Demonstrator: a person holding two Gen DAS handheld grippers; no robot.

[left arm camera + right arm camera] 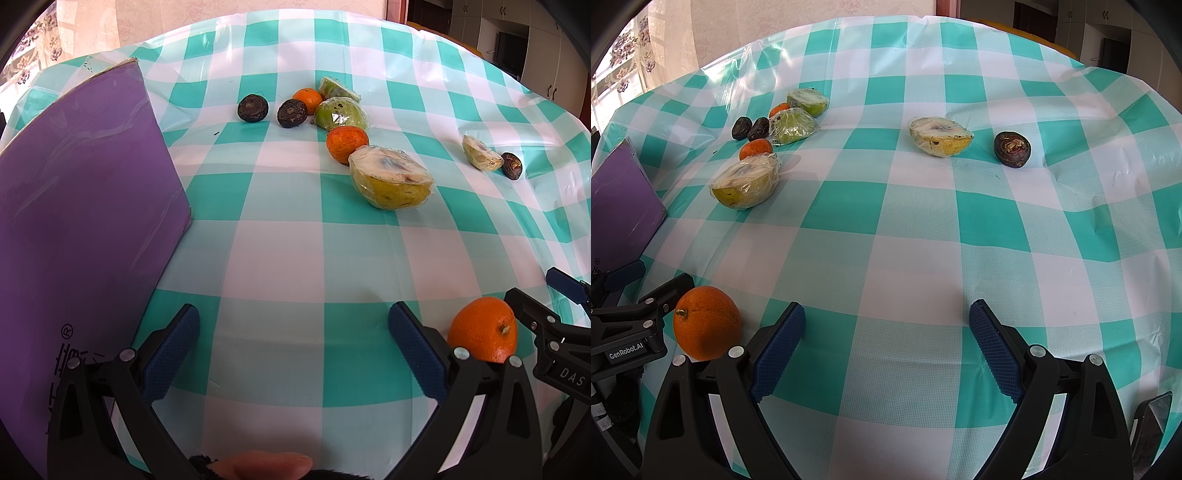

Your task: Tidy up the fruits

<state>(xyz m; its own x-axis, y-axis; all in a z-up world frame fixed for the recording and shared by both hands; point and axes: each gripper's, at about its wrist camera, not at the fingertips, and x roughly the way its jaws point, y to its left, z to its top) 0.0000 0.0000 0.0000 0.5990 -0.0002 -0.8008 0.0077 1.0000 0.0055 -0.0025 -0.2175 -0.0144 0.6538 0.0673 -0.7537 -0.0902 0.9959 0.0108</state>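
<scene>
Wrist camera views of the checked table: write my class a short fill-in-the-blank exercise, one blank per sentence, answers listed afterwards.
1. The left gripper and the right gripper both have their jaws ____.
2. The number of oranges on the tablecloth, counting the near orange, is ____.
3. The cut pear halves are wrapped in clear ____.
4. The flat board at the left is coloured ____.

Answers: open; three; plastic film; purple
</scene>
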